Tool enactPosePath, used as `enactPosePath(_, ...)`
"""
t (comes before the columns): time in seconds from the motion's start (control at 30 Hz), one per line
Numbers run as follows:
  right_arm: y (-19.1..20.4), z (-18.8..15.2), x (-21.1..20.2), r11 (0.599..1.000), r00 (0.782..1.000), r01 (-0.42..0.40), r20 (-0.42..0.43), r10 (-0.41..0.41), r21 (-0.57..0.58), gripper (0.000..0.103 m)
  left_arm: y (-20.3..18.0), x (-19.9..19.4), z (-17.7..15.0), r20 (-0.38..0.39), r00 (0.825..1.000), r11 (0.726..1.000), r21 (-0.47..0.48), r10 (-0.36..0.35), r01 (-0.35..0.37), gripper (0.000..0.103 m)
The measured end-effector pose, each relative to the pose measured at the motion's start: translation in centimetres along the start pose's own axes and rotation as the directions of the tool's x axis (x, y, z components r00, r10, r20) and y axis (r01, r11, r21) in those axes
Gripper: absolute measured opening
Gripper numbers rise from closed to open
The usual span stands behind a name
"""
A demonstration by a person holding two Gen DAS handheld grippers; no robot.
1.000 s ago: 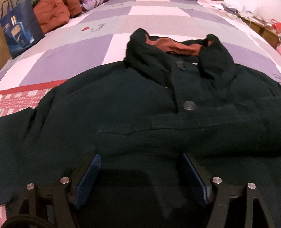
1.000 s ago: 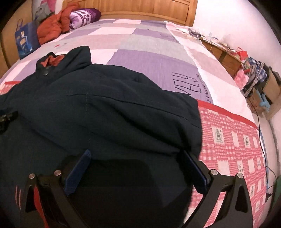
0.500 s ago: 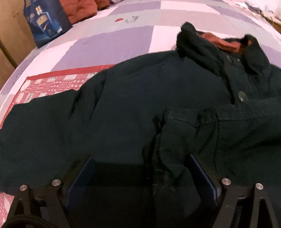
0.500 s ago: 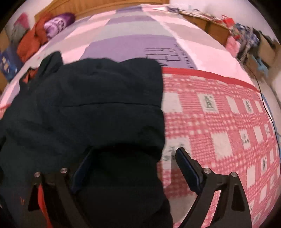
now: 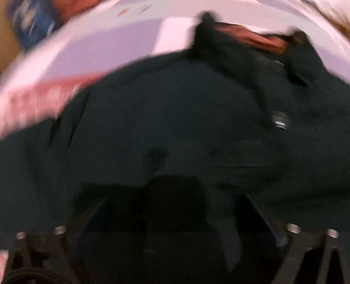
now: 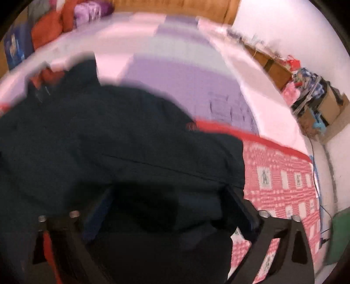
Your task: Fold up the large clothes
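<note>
Left wrist view, blurred: a dark green jacket (image 5: 175, 122) lies spread, front up, on a bed with a patchwork bedspread (image 5: 105, 45) of lilac, white and pink-checked panels; its collar (image 5: 251, 41), showing a rust-coloured lining, lies at the far side, and a metal snap button (image 5: 281, 119) sits on the placket to the right. The left gripper (image 5: 175, 218) points steeply down over the near part of the jacket body; its jaws are opening and stand wide, with cloth under and between them but nothing visibly pinched; that reads as a release, the fabric left to settle where it was laid. A blue bag (image 5: 32, 24) stands at the far left edge.

Right wrist view, also blurred: the same jacket fills the left and middle, its right-hand edge (image 6: 238, 157) turned in over the body and ending just short of the pink-checked panel (image 6: 282, 181). The right gripper (image 6: 172, 203) hovers above that folded part, jaws opening and far apart, one blue pad (image 6: 98, 209) dimly visible; cloth lies below, and I cannot see either finger pressing it. The spread stance probably suits a new grab at a fold edge. Far left are an orange garment (image 6: 48, 30) and a purple pillow (image 6: 91, 8) before a wooden headboard (image 6: 175, 6); cluttered boxes (image 6: 317, 96) line the right wall.
</note>
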State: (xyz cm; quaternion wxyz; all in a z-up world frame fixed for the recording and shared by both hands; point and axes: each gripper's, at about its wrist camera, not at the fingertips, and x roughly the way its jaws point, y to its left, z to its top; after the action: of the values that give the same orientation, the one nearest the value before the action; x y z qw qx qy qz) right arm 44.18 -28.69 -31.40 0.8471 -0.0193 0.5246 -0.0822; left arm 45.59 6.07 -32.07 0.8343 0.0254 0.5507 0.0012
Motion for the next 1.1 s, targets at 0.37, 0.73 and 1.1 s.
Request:
enactPosePath(0.37, -1.5, -2.1, -5.0, 0.996, 0.991, -0.001, 0.136, -0.011, 0.085, 0.102, -3.1, -7.0, -2.2, 0.240, 0.970, 0.987, 0.145, 0.028, -0.064, 0.097)
enactPosePath(0.73, 6.1, -7.6, -5.2, 0.990, 0.988, -0.054, 0.134, 0.072, -0.130, 0.102, -6.9, -5.1, -6.7, 0.205, 0.976, 0.957, 0.288, -0.076, 0.014, 0.099)
enactPosePath(1.1, -6.4, -11.5, -4.7, 0.991, 0.995, -0.020, 0.095, 0.007, 0.131, 0.102, -5.5, -6.0, -7.2, 0.206, 0.977, 0.952, 0.306, -0.050, -0.016, 0.099)
